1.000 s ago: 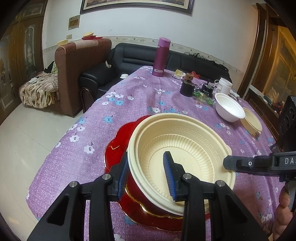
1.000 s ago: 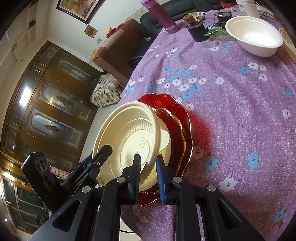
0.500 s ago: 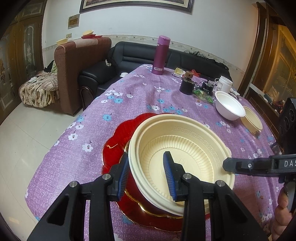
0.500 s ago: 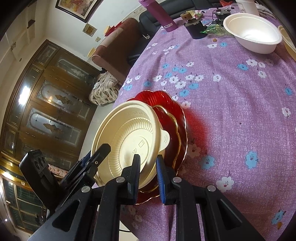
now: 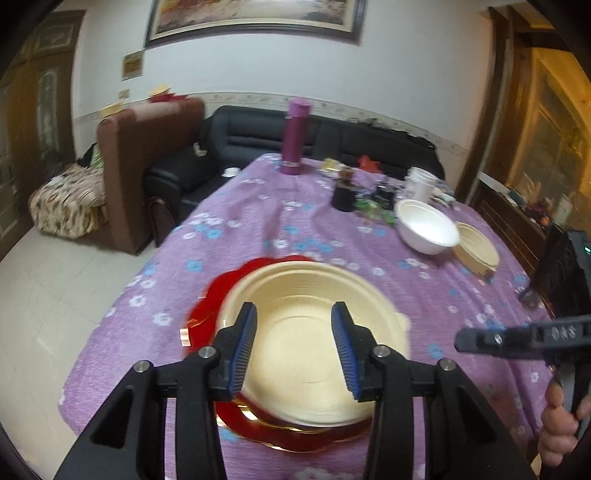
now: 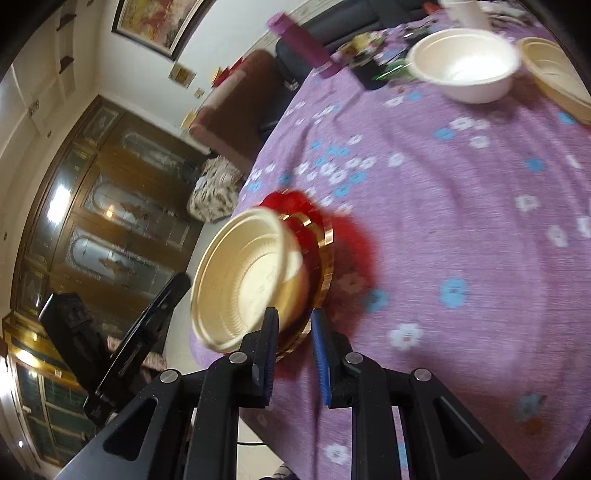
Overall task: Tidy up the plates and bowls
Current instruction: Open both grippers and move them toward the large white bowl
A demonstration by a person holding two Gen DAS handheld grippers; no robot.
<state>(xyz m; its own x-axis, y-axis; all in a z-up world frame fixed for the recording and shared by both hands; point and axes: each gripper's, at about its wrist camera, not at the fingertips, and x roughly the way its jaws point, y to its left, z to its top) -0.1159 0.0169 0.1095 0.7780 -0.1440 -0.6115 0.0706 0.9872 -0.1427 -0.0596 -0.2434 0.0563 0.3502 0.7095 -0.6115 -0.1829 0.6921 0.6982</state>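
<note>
The cream bowl [image 5: 314, 332] sits mouth-up, nested on stacked red plates [image 5: 207, 314] at lower centre on the table [image 5: 461, 295]. The left hand-held gripper [image 5: 293, 347] is opening; its pads flank the bowl's interior without touching. The right hand-held gripper [image 6: 293, 358] stands nearly closed at the stack's rim; contact is unclear.

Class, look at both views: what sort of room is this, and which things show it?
Probably a home living room: a black sofa, a framed picture on the wall, and a table with a floral purple tablecloth.
</note>
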